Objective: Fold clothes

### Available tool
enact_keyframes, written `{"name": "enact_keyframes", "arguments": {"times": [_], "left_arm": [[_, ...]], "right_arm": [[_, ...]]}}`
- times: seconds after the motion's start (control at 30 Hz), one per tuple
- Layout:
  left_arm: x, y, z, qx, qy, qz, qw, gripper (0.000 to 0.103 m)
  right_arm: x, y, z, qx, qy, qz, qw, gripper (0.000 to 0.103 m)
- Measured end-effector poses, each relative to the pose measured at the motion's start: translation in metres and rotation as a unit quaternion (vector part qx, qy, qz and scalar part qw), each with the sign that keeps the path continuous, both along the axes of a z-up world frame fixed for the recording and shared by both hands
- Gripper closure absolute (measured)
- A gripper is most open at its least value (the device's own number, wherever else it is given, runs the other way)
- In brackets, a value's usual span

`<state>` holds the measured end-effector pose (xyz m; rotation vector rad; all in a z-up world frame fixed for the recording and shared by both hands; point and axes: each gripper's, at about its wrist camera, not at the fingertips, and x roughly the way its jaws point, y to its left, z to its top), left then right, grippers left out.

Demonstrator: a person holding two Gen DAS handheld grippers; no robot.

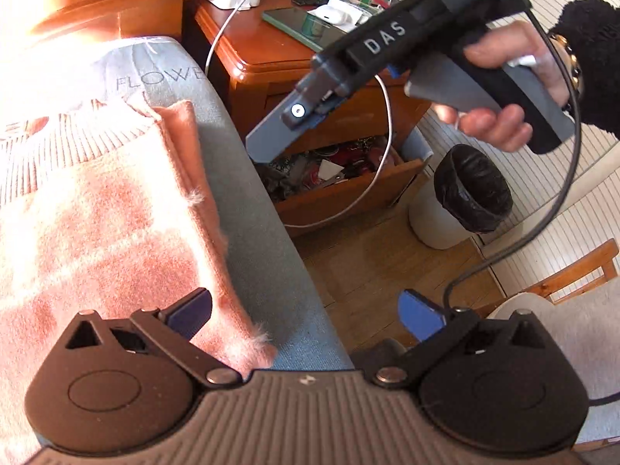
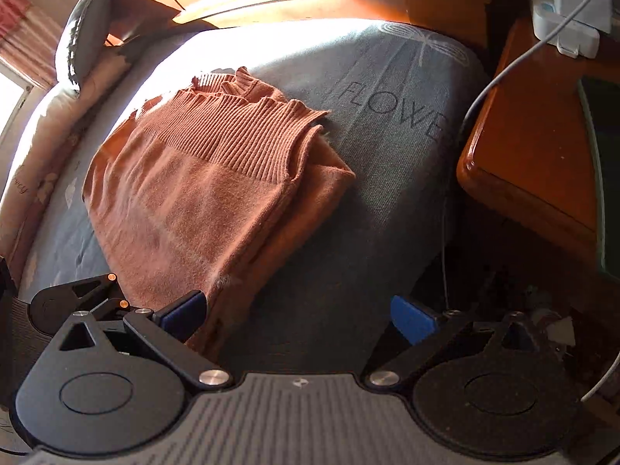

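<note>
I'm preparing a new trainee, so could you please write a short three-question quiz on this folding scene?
1. True or false: the orange sweater lies folded on the grey bedcover.
2. Multiple choice: the right gripper, seen from the left wrist camera, is
A. clamped on the sweater
B. held in the air over the open drawer of the nightstand
C. resting on the floor
3. Fill in: the pads of the left gripper stand ____, holding nothing.

Key: 1 true; 2 B; 3 apart.
</note>
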<state>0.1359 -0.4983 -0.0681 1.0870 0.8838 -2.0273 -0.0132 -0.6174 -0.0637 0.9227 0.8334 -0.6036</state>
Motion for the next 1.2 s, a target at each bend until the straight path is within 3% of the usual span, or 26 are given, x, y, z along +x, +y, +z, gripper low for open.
{"name": "enact_keyframes", "arguments": {"times": [0.03, 0.13, 0.33, 0.4, 0.7, 0.83, 0.97, 1.17, 1.2], "left_arm": [[-0.003, 0.0, -0.008, 0.02, 0.0, 0.009, 0.9998, 0.001], [-0.009, 0.007, -0.01, 0.027, -0.015, 0.019, 0.9994, 0.002], [0.005, -0.024, 0.025, -0.015, 0.005, 0.014, 0.9998, 0.001], [0.004, -0.04, 0.015, -0.02, 0.001, -0.001, 0.9998, 0.001], [0.013, -0.028, 0.01, -0.003, 0.004, 0.033, 0.9994, 0.001], [0.017, -0.022, 0.008, 0.004, 0.006, 0.049, 0.9988, 0.001], [0.012, -0.004, -0.002, 0.021, 0.02, 0.056, 0.998, 0.001], [0.003, 0.014, -0.006, 0.013, 0.025, 0.081, 0.9963, 0.001], [0.005, 0.018, -0.006, 0.015, 0.028, 0.083, 0.996, 0.001]], "right_arm": [[-0.004, 0.003, -0.001, 0.001, 0.001, -0.008, 1.0, 0.0], [-0.017, 0.014, -0.006, 0.005, 0.005, -0.031, 0.999, 0.0], [-0.043, 0.034, -0.014, 0.012, 0.011, -0.078, 0.997, 0.0], [-0.052, 0.041, -0.017, 0.014, 0.014, -0.094, 0.995, 0.0], [-0.056, 0.041, -0.004, -0.005, 0.01, -0.106, 0.994, 0.0], [-0.031, 0.023, 0.009, -0.019, -0.026, -0.084, 0.996, 0.0], [0.013, 0.008, 0.003, -0.019, -0.039, -0.036, 0.998, 0.0], [0.079, -0.014, -0.005, -0.019, -0.059, 0.036, 0.997, 0.0], [0.086, -0.016, -0.009, -0.016, -0.043, 0.046, 0.998, 0.0]]}}
